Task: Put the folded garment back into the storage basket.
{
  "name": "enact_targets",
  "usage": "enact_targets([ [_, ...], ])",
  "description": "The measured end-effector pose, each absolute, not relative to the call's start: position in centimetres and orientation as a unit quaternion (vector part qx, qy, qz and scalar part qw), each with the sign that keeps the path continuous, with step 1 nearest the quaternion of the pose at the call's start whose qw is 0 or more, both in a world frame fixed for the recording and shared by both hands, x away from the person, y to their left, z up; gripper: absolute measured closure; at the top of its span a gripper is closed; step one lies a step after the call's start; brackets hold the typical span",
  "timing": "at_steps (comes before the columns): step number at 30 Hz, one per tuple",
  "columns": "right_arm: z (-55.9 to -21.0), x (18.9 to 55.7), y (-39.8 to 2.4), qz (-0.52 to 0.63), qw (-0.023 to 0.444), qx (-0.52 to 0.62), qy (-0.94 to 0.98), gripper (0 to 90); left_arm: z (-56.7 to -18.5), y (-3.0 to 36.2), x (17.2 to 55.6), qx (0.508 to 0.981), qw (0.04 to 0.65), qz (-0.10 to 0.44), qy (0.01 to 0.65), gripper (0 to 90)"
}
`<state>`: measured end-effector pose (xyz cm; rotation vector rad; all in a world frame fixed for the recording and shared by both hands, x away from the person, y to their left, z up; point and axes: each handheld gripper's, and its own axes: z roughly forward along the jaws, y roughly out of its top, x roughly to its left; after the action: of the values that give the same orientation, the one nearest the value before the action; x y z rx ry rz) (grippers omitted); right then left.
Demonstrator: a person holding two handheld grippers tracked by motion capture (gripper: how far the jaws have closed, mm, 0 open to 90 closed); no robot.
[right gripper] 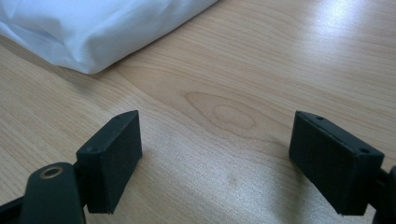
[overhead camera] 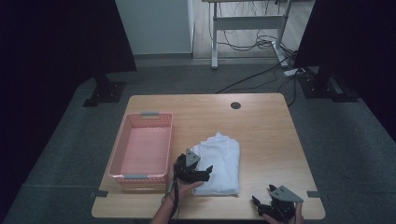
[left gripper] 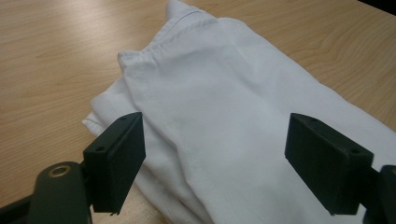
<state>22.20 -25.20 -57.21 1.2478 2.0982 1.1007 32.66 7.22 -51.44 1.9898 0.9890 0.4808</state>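
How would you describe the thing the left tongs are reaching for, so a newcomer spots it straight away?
Start at the wooden table and find the pink basket on its left half. Just right of the basket lies a folded white garment, with the open left tongs at its near edge. It is the only soft, white thing on the table.

A lab or studio workspace: a lone wooden table (overhead camera: 261, 121) on grey carpet (overhead camera: 341, 140), black curtains (overhead camera: 51, 42) on stands either side, loose cables (overhead camera: 252, 44) under a desk (overhead camera: 247, 21) behind.
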Motion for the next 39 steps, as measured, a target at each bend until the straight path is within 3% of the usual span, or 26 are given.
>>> enact_targets([
  [39,-57.2,22.2,-25.2,0.4,0.23,0.453,0.762,17.1,-52.6,6.8,36.6,0.779,0.402,0.196,0.44,19.9],
])
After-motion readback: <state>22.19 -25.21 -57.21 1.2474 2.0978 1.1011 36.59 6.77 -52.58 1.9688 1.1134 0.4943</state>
